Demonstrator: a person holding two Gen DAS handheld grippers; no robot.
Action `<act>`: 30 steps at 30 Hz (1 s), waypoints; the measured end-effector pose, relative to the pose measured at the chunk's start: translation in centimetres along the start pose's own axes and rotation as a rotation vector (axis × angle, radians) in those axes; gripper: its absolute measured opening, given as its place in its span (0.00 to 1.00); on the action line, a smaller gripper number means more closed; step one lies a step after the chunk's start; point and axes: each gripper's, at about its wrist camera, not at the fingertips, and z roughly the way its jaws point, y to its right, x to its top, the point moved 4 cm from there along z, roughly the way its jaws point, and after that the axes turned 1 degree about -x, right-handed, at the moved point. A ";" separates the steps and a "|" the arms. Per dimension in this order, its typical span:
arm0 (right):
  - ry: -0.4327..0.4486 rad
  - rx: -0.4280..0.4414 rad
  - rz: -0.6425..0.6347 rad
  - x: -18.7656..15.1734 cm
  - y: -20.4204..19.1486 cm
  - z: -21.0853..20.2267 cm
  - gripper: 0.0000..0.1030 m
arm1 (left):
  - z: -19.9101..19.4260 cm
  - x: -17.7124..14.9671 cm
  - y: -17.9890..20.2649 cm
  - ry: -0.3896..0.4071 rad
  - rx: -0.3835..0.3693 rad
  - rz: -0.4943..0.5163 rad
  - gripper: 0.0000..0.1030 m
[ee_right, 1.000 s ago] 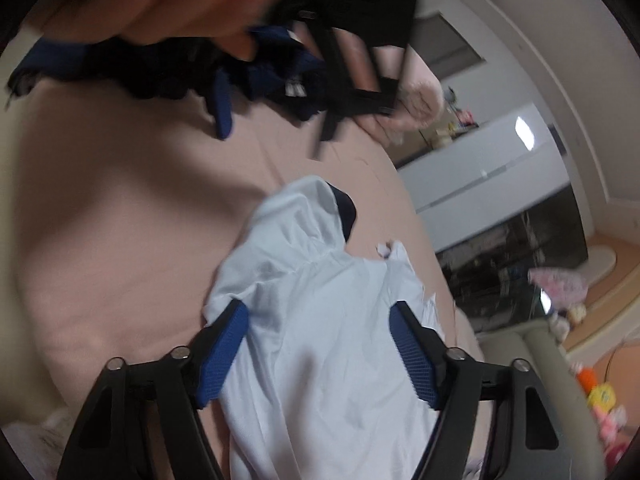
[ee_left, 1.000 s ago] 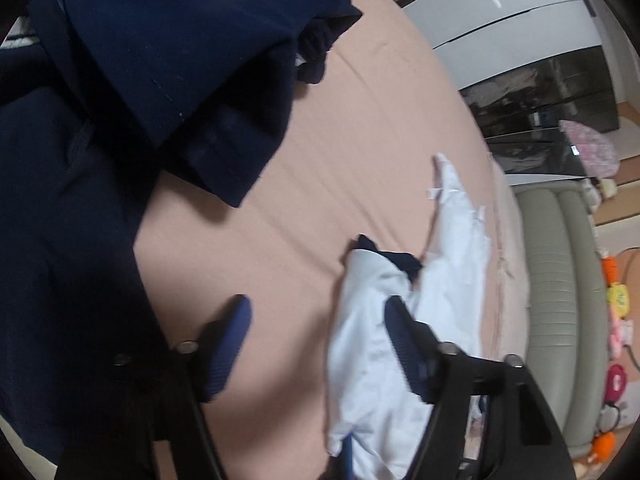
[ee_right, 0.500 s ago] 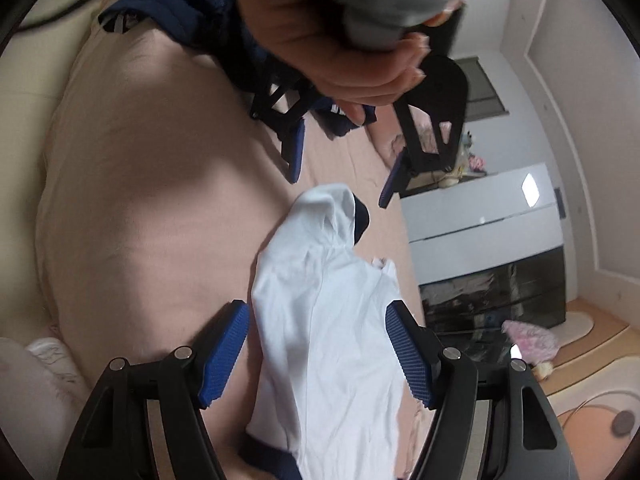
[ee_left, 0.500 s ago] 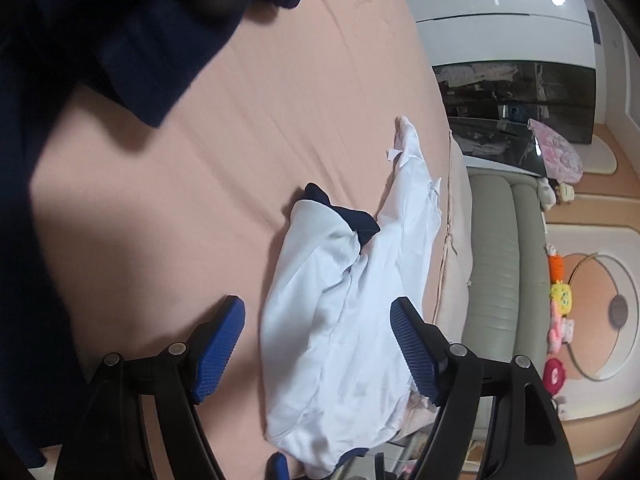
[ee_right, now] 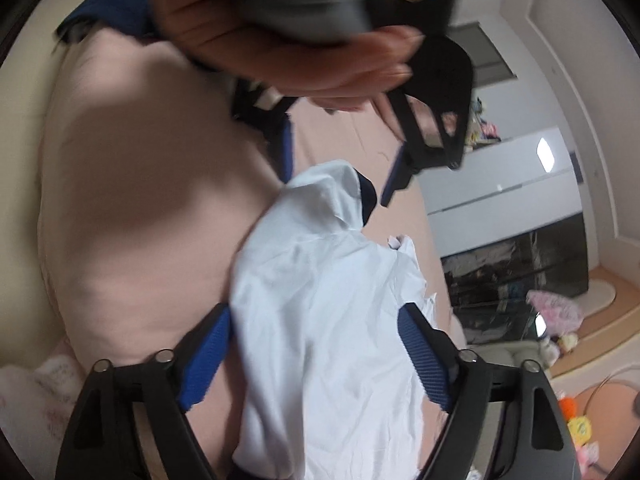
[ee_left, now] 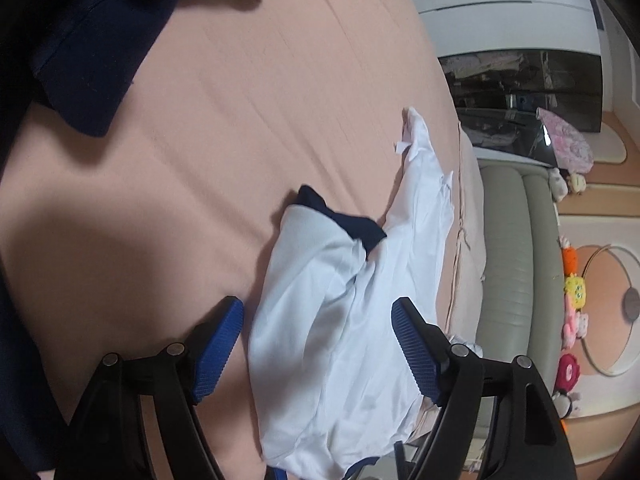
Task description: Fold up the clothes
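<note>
Both grippers hang over a bed with their blue-padded fingers spread wide apart, holding nothing. In the left wrist view, the left gripper (ee_left: 318,340) hovers above a crumpled white shirt (ee_left: 344,320) with a dark navy collar, which lies on the pink bedsheet (ee_left: 240,100) near the bed's edge. Whether the finger pads touch the cloth cannot be told; they appear to frame it from above.

In the right wrist view, the right gripper (ee_right: 314,352) also straddles the white shirt (ee_right: 332,320), its fingers wide apart and empty. Farther off in that view, the left gripper (ee_right: 340,168) is seen from the side with its fingers apart, poised just above the shirt's collar end. The person's left hand (ee_right: 280,40) grips it, blurred and filling the top of the frame, hiding much of the bed behind.

A dark navy garment (ee_left: 80,40) lies at the upper left of the left wrist view, partly cut off by the frame edge and deep in shadow. Beyond the bed stand a white cabinet (ee_left: 500,12) with a dark glass section, a grey-green padded bench (ee_left: 516,260), and a row of small colourful toys (ee_left: 572,292) on the floor, too small to make out individually.
</note>
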 end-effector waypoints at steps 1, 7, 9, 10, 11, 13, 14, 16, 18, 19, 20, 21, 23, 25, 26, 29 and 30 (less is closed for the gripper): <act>-0.003 -0.003 0.014 0.0 0.3 0.1 0.83 | -0.1 0.2 -0.1 0.006 -0.008 -0.007 0.73; 0.018 -0.220 0.037 0.3 1.4 -0.2 0.83 | 0.1 0.7 -0.2 0.028 -0.035 -0.018 0.73; 0.007 -0.315 -0.034 0.2 1.0 0.6 0.83 | 0.4 0.8 0.1 0.025 -0.032 -0.006 0.73; -0.003 -0.288 -0.032 0.1 0.8 0.9 0.81 | 0.6 1.0 0.3 0.024 -0.029 0.002 0.73; -0.013 -0.260 -0.030 0.0 0.6 1.2 0.79 | 0.9 1.1 0.6 0.022 -0.025 0.010 0.73; -0.007 -0.239 -0.033 0.0 0.6 0.9 0.79 | 1.3 1.3 1.0 0.019 -0.018 0.029 0.73; -0.002 -0.226 -0.038 0.0 0.6 0.6 0.79 | 1.3 1.3 1.2 0.019 -0.016 0.043 0.73; 0.008 -0.200 -0.048 0.0 0.6 0.1 0.79 | 1.7 1.1 1.7 0.019 -0.011 0.070 0.73; 0.018 -0.180 -0.054 0.0 0.5 -0.9 0.79 | 2.1 1.0 2.0 0.012 -0.005 0.092 0.69; 0.021 -0.156 -0.052 -0.1 0.5 -0.8 0.79 | 2.2 0.9 2.0 0.005 -0.001 0.099 0.64; 0.024 -0.138 -0.048 -0.1 0.5 -1.1 0.79 | 2.4 0.8 2.1 -0.001 0.003 0.105 0.51; 0.027 -0.119 -0.044 -0.1 0.4 -1.3 0.79 | 2.6 0.8 2.1 -0.008 0.007 0.104 0.41; 0.031 -0.093 -0.036 -0.1 0.2 -1.6 0.79 | 3.0 0.8 1.6 -0.017 0.019 0.084 0.33; 0.031 -0.089 -0.040 0.0 -0.1 -1.4 0.78 | 3.0 0.7 1.3 -0.011 0.041 0.086 0.25; 0.037 -0.083 -0.040 0.1 -0.1 -1.3 0.74 | 2.8 0.7 1.3 -0.009 0.044 0.085 0.20; 0.046 0.007 0.013 0.1 -0.6 -1.0 0.38 | 2.0 0.9 0.9 0.026 0.046 0.076 0.13; 0.031 0.068 0.042 0.0 -1.0 -0.9 0.27 | 1.8 0.9 0.7 0.037 0.044 0.070 0.11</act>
